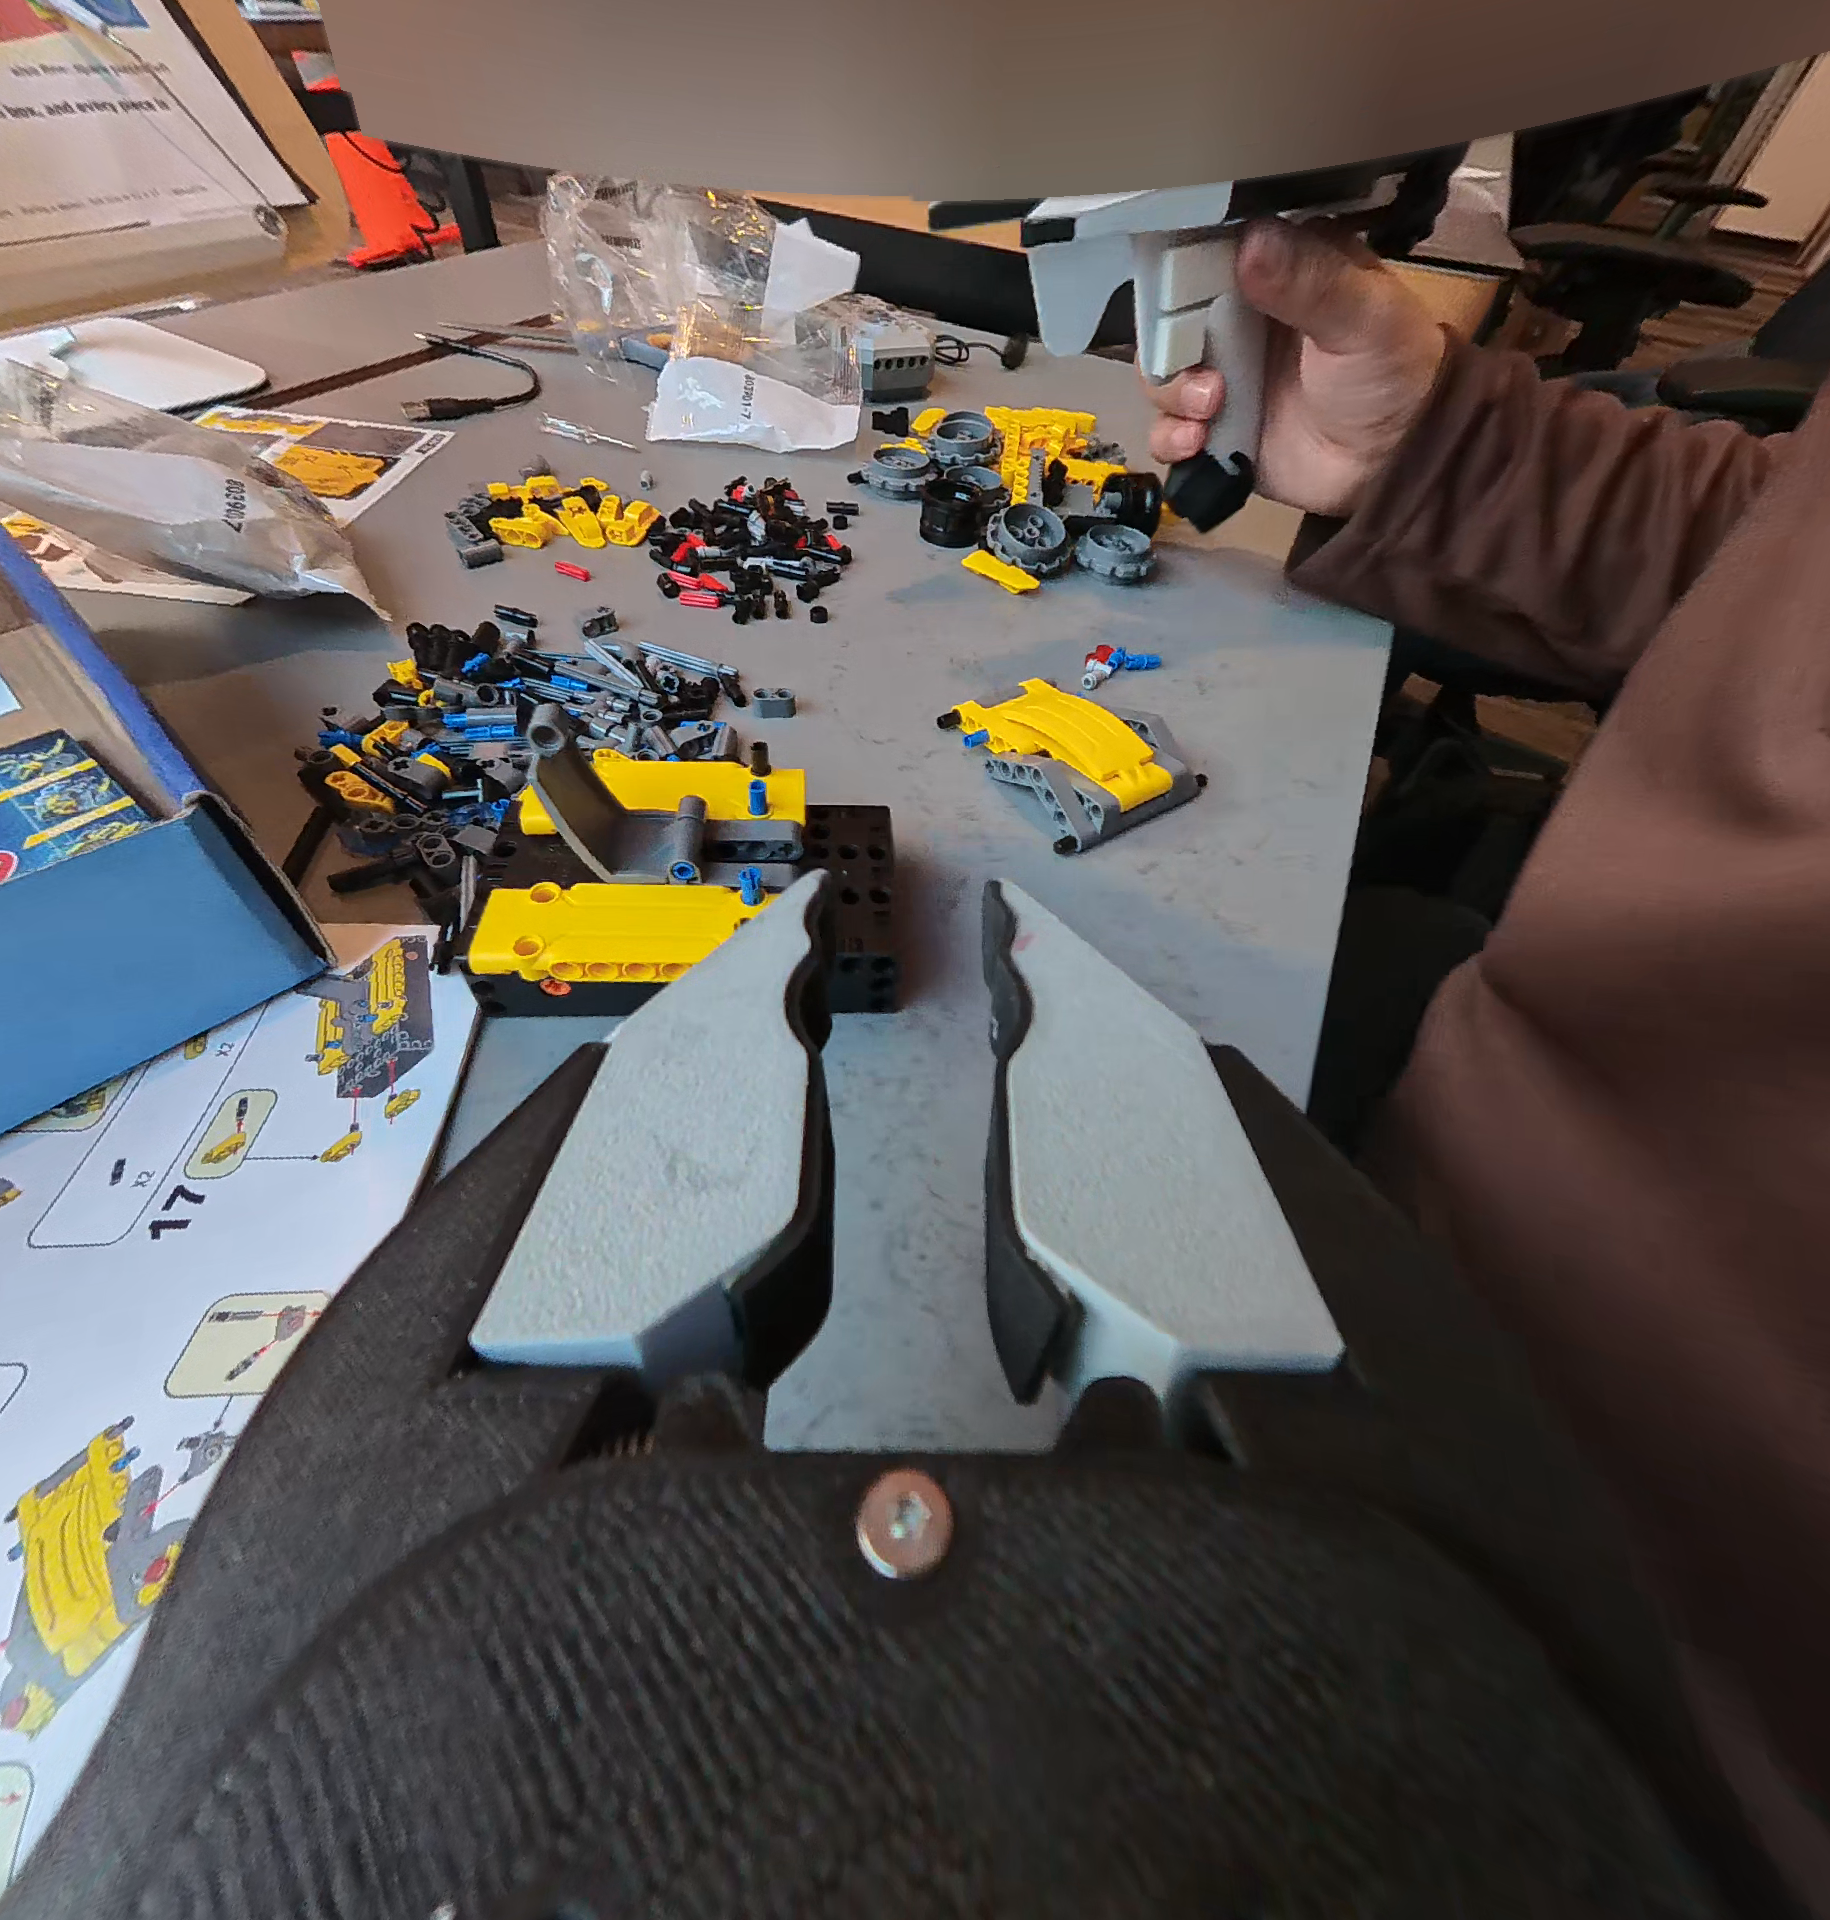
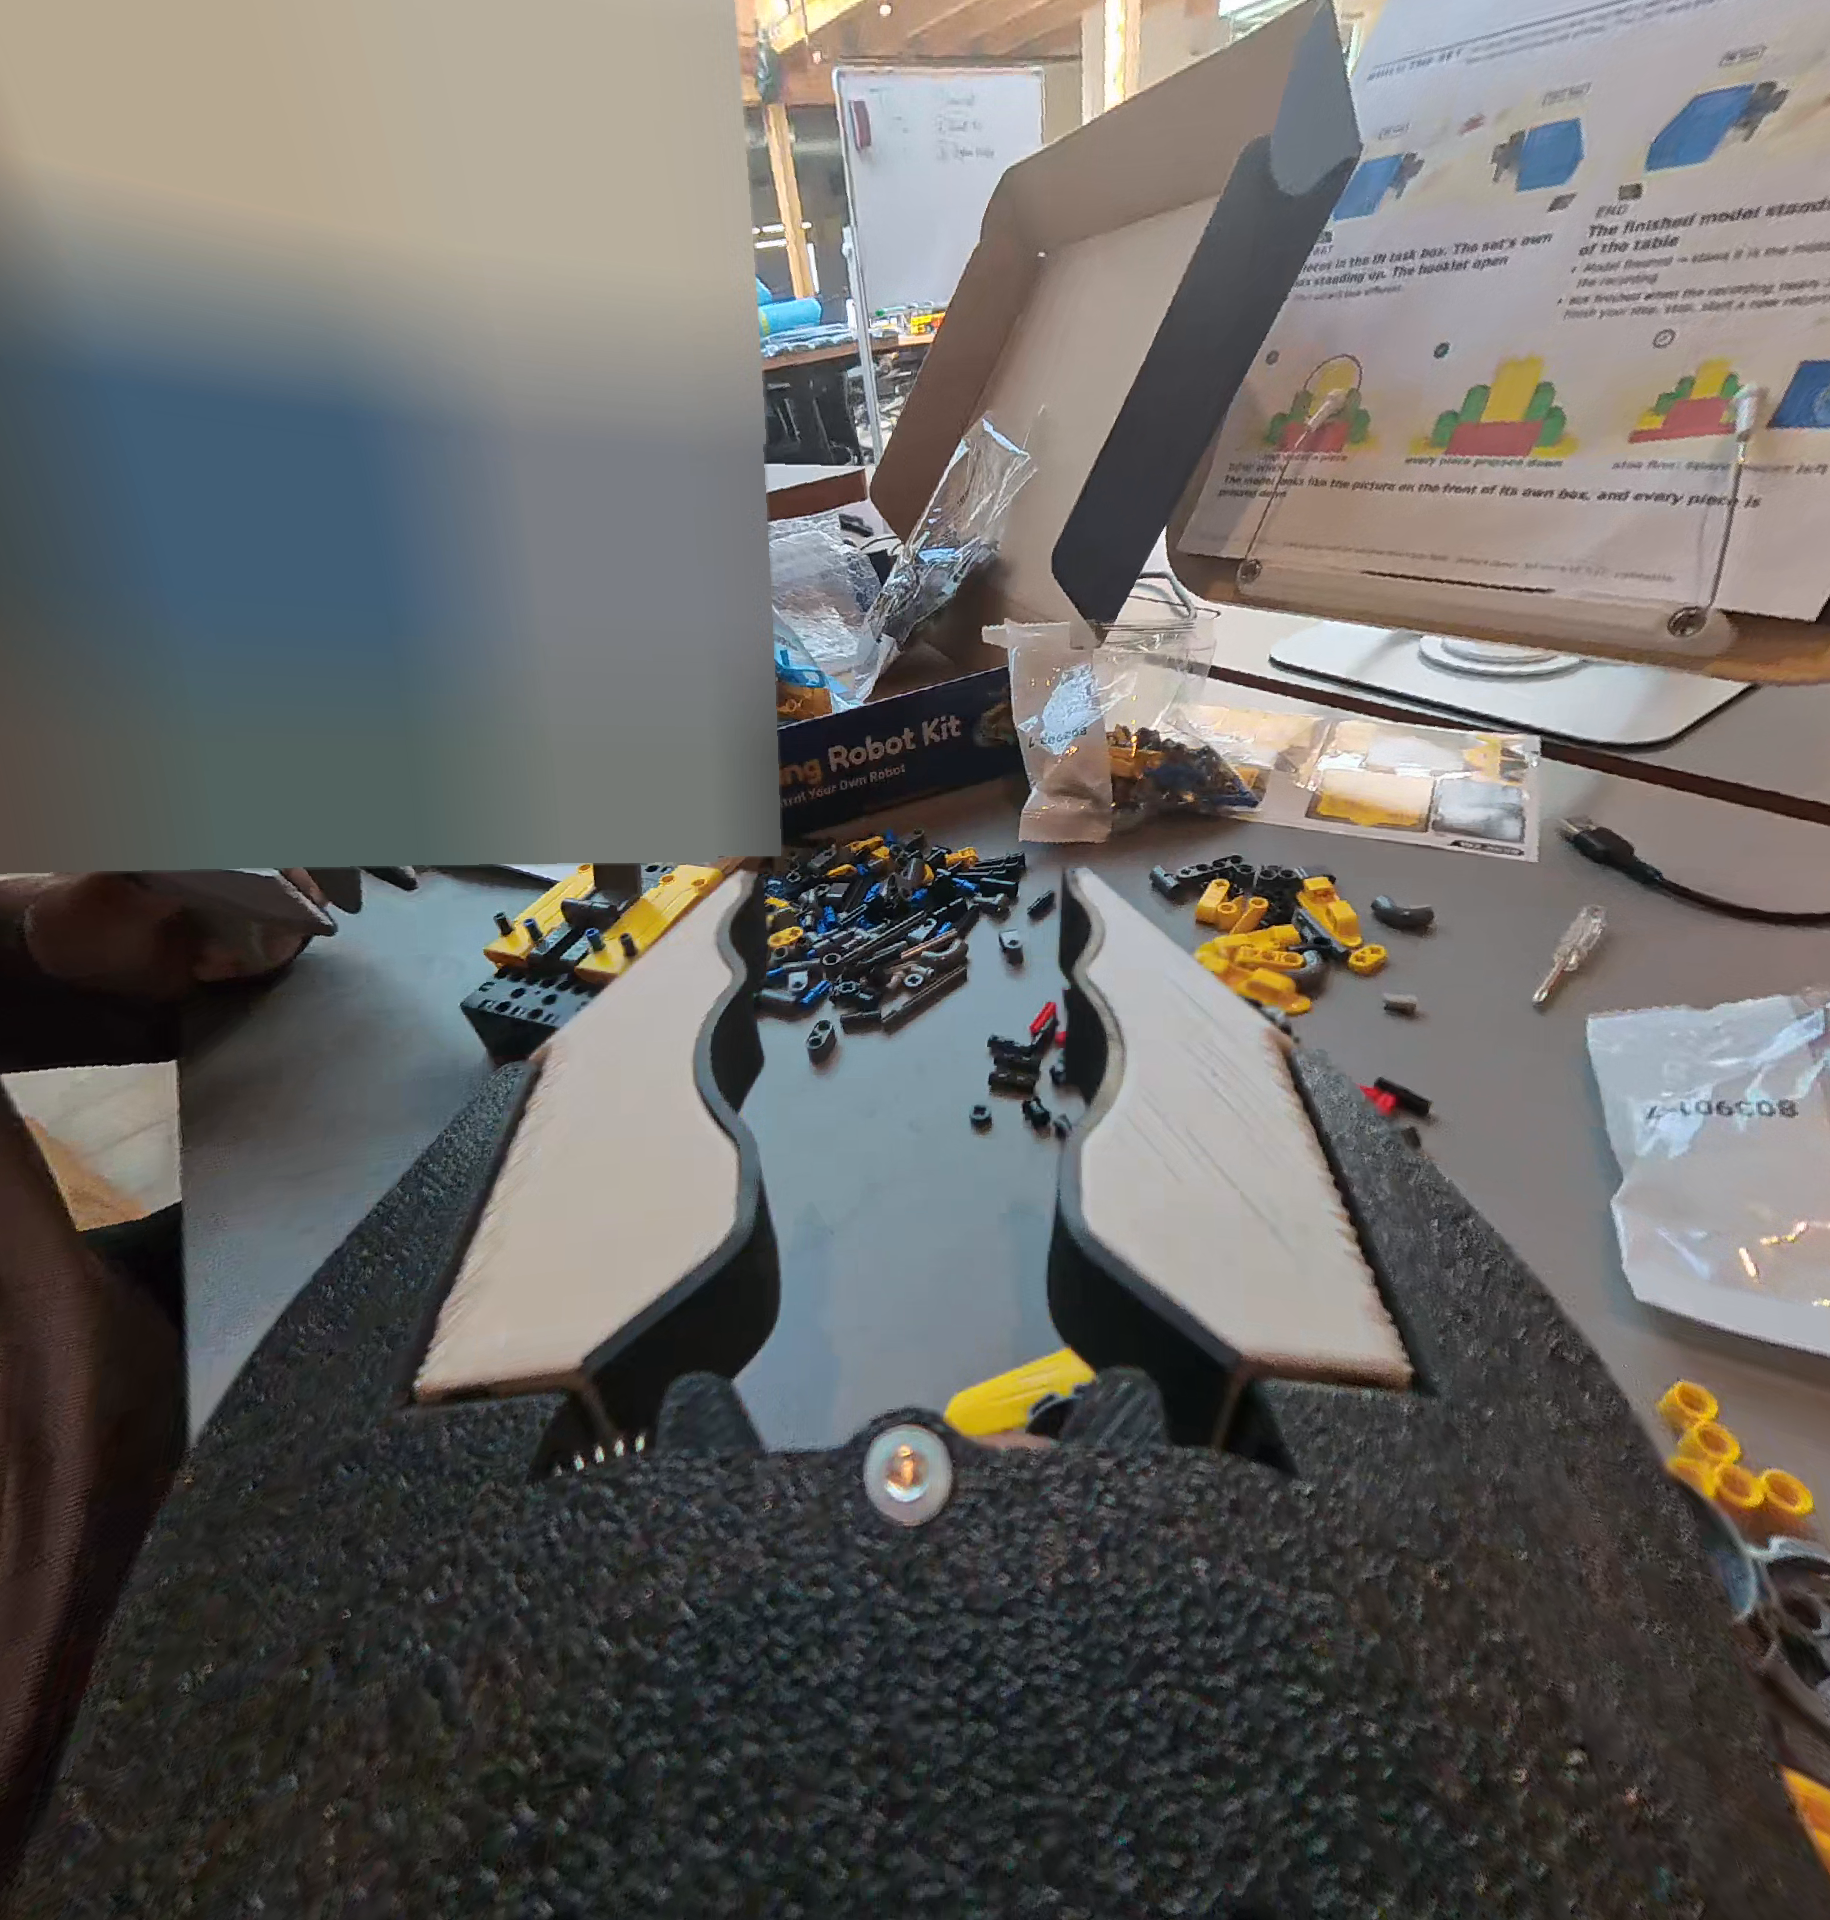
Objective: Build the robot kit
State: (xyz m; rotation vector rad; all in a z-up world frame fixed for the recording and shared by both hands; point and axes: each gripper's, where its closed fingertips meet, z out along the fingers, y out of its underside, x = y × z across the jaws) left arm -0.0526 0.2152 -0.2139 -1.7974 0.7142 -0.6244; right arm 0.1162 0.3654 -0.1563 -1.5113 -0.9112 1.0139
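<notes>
My left gripper (image 1: 903,894) is open and empty, low over the grey table (image 1: 1202,914). Its left fingertip is beside a black and yellow brick assembly (image 1: 672,904) with a grey curved arm on top. A smaller yellow and grey curved assembly (image 1: 1077,758) lies to the right. My right gripper (image 2: 906,883) is open and empty above a pile of small black, blue and grey pins (image 2: 880,935). Yellow connectors (image 2: 1275,935) lie right of its right finger. The black and yellow assembly (image 2: 568,956) sits left of it. A hand holds the right gripper's handle (image 1: 1202,343) at the far right.
An open instruction booklet (image 1: 163,1299) and a blue box (image 1: 111,935) lie at left. Grey wheels and yellow parts (image 1: 1015,488) sit far right. Plastic bags (image 1: 703,312), (image 2: 1742,1164), a small screwdriver (image 2: 1565,951), a cable (image 2: 1659,878) and a stand with a sheet (image 2: 1565,364) are behind.
</notes>
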